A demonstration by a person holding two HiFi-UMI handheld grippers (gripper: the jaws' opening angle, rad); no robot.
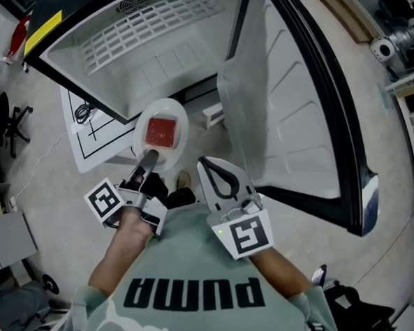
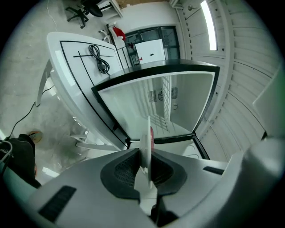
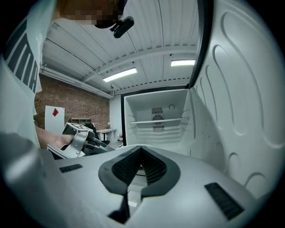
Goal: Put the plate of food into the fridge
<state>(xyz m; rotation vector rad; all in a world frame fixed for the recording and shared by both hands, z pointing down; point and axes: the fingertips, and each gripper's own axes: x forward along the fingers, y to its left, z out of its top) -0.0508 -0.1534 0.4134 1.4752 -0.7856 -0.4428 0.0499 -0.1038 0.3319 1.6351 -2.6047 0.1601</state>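
Two grippers: left gripper (image 1: 148, 160) tight on rim of the plate (image 1: 175, 111); right gripper (image 1: 202, 161) empty, jaws together.

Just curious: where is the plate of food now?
Head view, left of centre: the plate, gripped by the left gripper, just outside the open fridge.

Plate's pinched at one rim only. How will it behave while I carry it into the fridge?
Probably stiff: the plate shows a straight edge beyond the left gripper. Gripped at one rim with most overhanging, it may pivot in the jaws. The red food lies uncovered and could slide if it tilts.
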